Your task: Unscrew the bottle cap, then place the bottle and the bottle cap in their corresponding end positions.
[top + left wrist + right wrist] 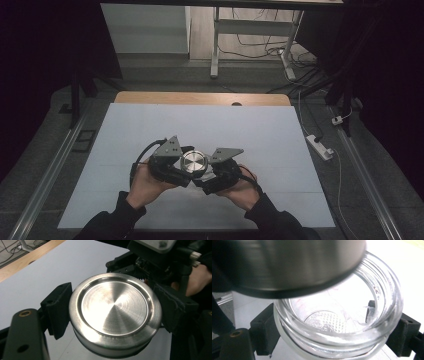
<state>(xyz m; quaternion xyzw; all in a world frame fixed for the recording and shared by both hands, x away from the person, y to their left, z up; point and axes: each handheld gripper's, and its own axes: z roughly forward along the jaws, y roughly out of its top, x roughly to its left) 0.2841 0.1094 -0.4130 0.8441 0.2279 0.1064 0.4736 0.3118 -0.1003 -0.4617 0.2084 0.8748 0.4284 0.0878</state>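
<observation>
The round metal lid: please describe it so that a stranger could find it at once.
Look at the white table, near its front edge where two hands meet. Between their black tongs sits the round brushed-steel lid, the one shiny disc, above a clear glass jar.

No text, label or number is legible anywhere

The setting reads as a lab or test room fitted out for recording, not a home. A plain white board [210,125] covers a wooden table [200,98] standing on grey carpet. Metal rails [50,170] run along the floor on both sides. Loose cables [260,47] trail beneath a bare desk frame [216,45], and a white power strip [320,146] lies on the floor. Dark drapes [40,50] close off the sides.
</observation>
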